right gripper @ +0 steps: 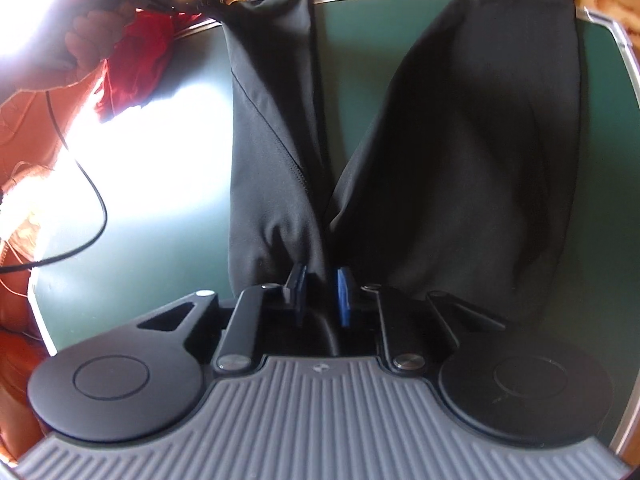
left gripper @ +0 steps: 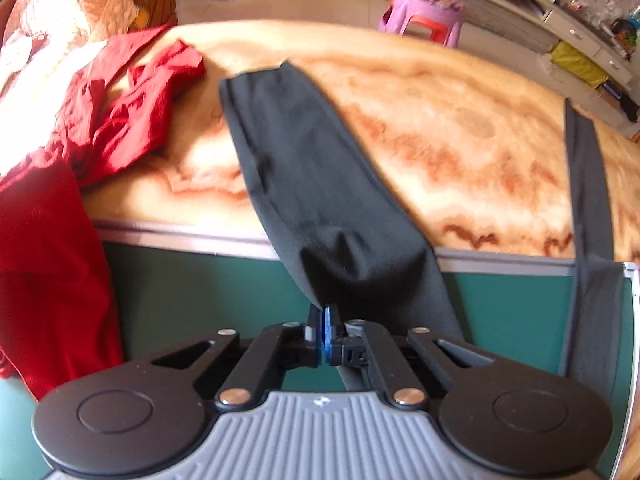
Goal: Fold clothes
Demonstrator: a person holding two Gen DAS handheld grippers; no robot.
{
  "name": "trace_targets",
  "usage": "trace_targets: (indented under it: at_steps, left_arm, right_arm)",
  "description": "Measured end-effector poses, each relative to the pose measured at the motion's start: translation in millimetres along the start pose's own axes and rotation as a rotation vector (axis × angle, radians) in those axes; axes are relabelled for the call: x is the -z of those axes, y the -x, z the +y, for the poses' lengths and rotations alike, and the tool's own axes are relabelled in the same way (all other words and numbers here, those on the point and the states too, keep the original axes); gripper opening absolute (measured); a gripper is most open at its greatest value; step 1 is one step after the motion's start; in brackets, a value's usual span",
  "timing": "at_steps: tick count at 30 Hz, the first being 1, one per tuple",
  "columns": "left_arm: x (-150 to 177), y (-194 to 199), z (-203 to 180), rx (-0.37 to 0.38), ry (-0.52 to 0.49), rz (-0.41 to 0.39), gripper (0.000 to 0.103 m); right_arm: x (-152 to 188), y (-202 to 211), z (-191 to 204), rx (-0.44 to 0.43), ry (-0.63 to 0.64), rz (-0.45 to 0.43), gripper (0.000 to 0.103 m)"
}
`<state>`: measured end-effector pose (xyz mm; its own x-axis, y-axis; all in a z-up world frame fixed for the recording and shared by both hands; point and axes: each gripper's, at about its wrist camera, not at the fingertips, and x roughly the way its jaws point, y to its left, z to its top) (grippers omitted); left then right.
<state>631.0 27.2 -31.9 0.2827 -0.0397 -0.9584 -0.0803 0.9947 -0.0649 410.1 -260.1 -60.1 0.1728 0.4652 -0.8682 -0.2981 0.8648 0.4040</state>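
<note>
A black garment (left gripper: 304, 168) lies from the fleece-covered top down over its front edge. My left gripper (left gripper: 323, 312) is shut on the garment's lower end, in front of the green side panel (left gripper: 200, 300). A second black strip (left gripper: 588, 184) of it runs down at the far right. In the right wrist view the same black garment (right gripper: 480, 140) hangs in two lobes against the green panel (right gripper: 360, 60). My right gripper (right gripper: 322, 280) is shut on a bunch of the cloth where the lobes meet. A hand (right gripper: 88, 36) grips a dark tool at that view's top left, beside the garment's other end.
Red clothes (left gripper: 132, 108) lie crumpled at the left of the orange-and-cream blanket (left gripper: 460, 128), and one red piece (left gripper: 52, 264) hangs over the edge. A cream plush item (left gripper: 68, 8) sits behind them. A purple stool (left gripper: 424, 12) stands beyond. A black cable (right gripper: 92, 184) loops at left.
</note>
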Motion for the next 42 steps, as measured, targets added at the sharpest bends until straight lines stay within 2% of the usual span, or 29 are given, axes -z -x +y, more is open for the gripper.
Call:
trace_targets:
  at_steps: [4, 12, 15, 23, 30, 36, 41, 42]
  left_arm:
    - [-1.0, 16.6, -8.7, 0.014, -0.020, -0.048, 0.000]
    - [-7.9, 61.9, -40.9, 0.080, -0.055, -0.117, 0.000]
    - [-12.2, 78.4, -62.3, 0.099, -0.095, -0.145, 0.000]
    - [-18.8, 98.9, -143.3, 0.182, -0.226, -0.174, 0.000]
    - [-17.7, 82.6, -214.9, 0.234, -0.308, -0.156, 0.000]
    - [-11.5, 48.9, -264.7, 0.203, -0.388, -0.137, 0.000]
    - [-9.6, 19.3, -293.2, 0.171, -0.427, -0.117, 0.001]
    - [-9.2, 15.1, -297.0, 0.164, -0.432, -0.112, 0.004]
  right_arm:
    - [6.8, 8.7, 1.9, -0.029, -0.007, -0.030, 0.004]
    - [27.7, 35.3, 2.6, -0.053, -0.057, -0.116, 0.003]
    - [38.5, 50.6, 4.8, -0.044, -0.066, -0.162, 0.003]
    - [65.4, 81.5, -10.0, 0.008, -0.199, -0.239, 0.003]
    - [88.0, 90.6, -47.8, 0.077, -0.388, -0.273, 0.003]
    - [99.8, 70.5, -74.7, 0.120, -0.464, -0.229, 0.003]
    - [94.9, 54.0, -88.3, 0.095, -0.501, -0.204, 0.004]
    - [93.3, 50.0, -90.0, 0.088, -0.505, -0.194, 0.004]
